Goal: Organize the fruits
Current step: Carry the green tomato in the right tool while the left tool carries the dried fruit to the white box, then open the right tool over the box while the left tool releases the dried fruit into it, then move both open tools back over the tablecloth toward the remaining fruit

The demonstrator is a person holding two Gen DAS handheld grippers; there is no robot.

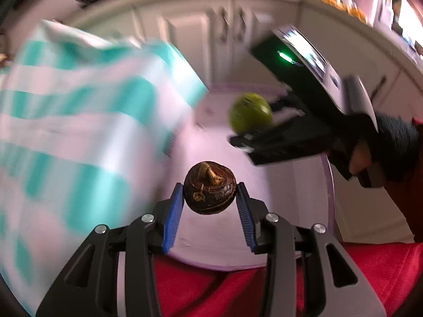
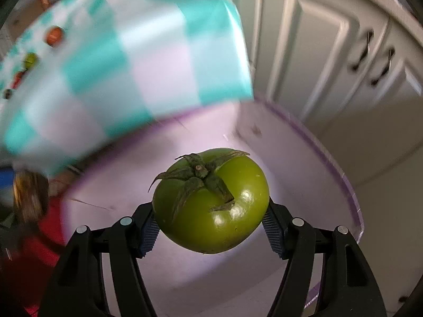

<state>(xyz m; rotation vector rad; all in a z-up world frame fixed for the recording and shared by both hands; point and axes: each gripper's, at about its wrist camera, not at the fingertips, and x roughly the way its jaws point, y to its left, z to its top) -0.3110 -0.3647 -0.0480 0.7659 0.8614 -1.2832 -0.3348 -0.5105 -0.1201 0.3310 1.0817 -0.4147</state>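
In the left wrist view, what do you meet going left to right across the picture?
Teal-and-white checked cloth → dark brown fruit gripped by the left gripper → green fruit → right gripper holding it.

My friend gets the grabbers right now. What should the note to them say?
Left gripper: shut on a small dark brown fruit.
Right gripper: shut on a green tomato.
Both are held in the air above the pale purple tray, which looks bare where it shows.
More small fruits sit on the teal checked cloth.
Done: two fruits picked up.
Left: probably set these two down, then fetch the others.
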